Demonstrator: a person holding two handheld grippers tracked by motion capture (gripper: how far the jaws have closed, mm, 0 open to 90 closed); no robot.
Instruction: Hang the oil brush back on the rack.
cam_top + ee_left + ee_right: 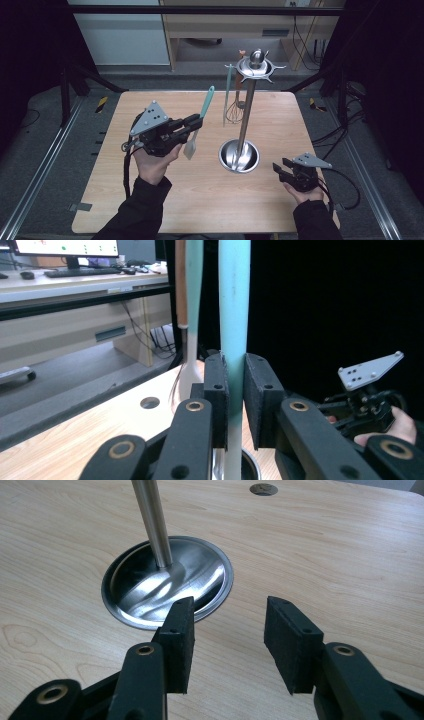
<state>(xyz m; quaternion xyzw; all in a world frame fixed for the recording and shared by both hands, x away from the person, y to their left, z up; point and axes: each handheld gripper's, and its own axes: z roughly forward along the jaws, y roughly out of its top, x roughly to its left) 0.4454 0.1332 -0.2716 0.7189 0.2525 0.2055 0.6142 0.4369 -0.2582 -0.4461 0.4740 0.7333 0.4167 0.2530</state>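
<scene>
Black two-jaw grippers — left gripper (196, 121), right gripper (280, 166) — brass pivot screws, grey three-cornered plates, black sleeves

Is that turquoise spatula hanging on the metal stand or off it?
Off it. The left claw is clamped on the spatula handle, holding it tilted above the table, apart from the stand.

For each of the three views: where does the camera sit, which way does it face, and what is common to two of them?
High view: above the person's side, looking forward and down on the table; both forearms and grippers show.
Left gripper view: rides the left gripper, facing the right gripper; jaws clamp the spatula.
Right gripper view: rides the right gripper, low over the table, facing the stand; jaws open.
Shared: high and right gripper views both show the stand's base.
</scene>
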